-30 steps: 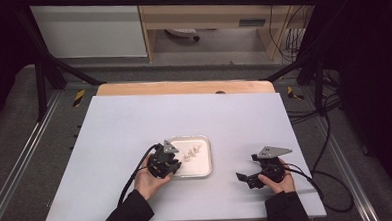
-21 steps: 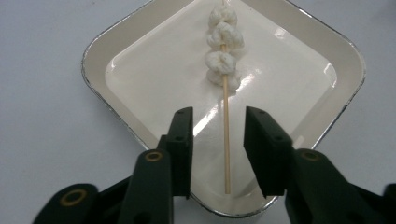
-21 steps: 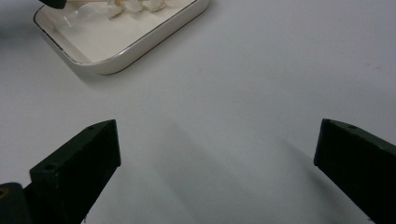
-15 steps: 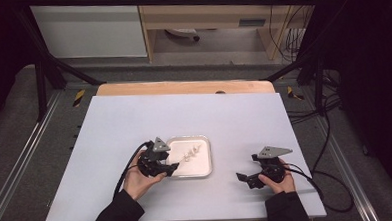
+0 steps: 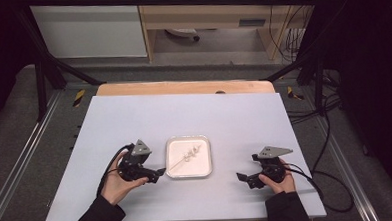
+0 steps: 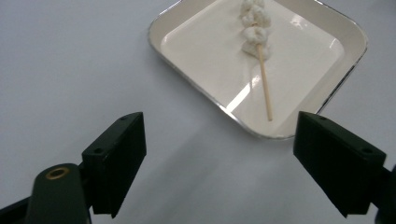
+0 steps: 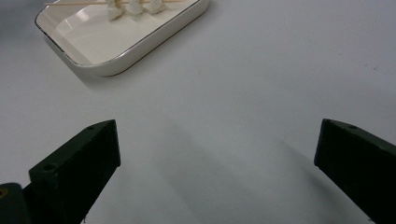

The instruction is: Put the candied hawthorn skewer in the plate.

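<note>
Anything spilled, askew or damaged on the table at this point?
Nothing stands out. The skewer with its white pieces lies whole inside the white tray, which sits flat on the table. Both the left gripper and right gripper are open and hold nothing.

The pale blue-white table top (image 5: 184, 116) has a wooden edge (image 5: 183, 87) along its far side. Black frame bars (image 5: 47, 72) slant down at both far corners. Beyond stands a white cabinet (image 5: 88, 30), and dark cables (image 5: 330, 134) lie at the right.
</note>
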